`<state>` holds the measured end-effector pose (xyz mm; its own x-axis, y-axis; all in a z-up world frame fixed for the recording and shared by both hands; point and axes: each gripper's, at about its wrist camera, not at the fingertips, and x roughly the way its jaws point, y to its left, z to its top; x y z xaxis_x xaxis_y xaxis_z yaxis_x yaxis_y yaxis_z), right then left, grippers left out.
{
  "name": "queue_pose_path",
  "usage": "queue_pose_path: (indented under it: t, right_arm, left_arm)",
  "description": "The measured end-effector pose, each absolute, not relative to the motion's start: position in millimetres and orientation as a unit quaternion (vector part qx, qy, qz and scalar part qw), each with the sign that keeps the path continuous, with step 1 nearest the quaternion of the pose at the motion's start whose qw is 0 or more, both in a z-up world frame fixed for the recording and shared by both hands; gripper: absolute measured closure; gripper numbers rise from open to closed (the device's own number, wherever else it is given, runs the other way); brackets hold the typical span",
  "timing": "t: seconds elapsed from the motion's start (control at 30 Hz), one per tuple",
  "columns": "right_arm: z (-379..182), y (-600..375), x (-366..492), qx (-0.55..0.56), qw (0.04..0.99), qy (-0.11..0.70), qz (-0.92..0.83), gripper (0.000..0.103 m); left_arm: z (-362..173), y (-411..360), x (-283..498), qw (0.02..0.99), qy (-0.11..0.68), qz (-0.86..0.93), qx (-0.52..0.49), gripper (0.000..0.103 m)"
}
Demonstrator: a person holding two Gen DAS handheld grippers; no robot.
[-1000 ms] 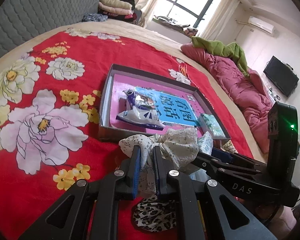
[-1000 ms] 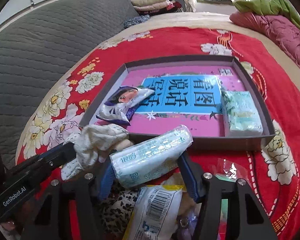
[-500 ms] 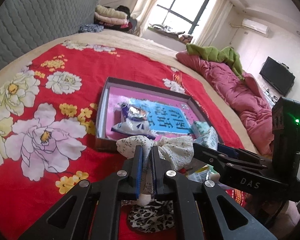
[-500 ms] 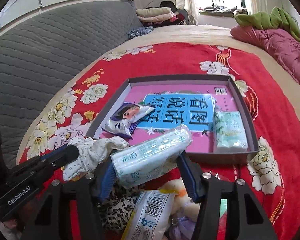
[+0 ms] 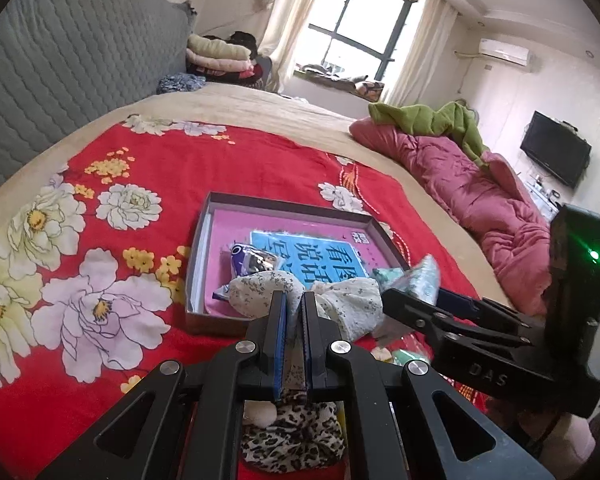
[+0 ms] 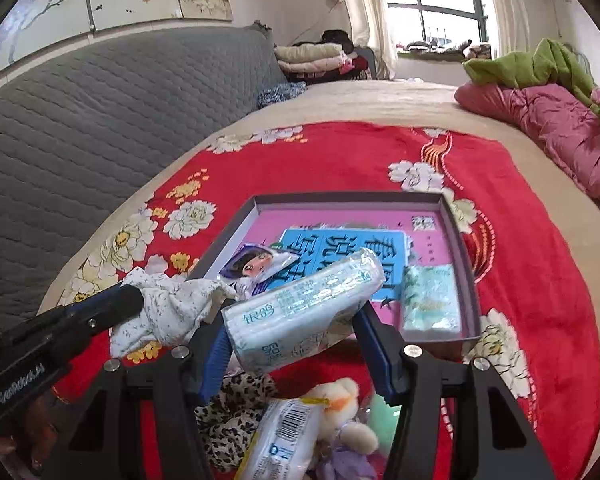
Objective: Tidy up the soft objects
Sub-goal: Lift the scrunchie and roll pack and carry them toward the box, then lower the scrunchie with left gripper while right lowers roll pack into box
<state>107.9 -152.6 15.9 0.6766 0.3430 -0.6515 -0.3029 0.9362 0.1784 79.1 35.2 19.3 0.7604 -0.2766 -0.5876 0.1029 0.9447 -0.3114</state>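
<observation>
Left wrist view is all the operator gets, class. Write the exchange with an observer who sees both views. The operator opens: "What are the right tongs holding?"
Observer: The right tongs clamp a printed tissue pack; its far end sticks out past them.
Operator: What lies under them?
Observer: A barcoded packet lies beside a plush toy.
Operator: How does my cloth hang?
Observer: From the side, the loose end of the cloth droops below the left tongs.
</observation>
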Motion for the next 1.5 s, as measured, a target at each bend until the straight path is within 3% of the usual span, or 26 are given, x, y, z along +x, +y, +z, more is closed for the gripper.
queue_pose_path:
  t: [0.63,1.5]
  right_arm:
    - [35.1,-170.0,122.4,0.024,0.931,0.336,0.141,0.045]
    - [36.0,-171.1,154.0,0.0,0.939,0.324,0.113,0.045]
  left_arm:
    - [55.5,14.8,124.8,0.939,0.313,-0.056,-0.128,0.096]
    - [16.0,17.1,167.8,0.928,0.332,-0.079,-0.15,0.096]
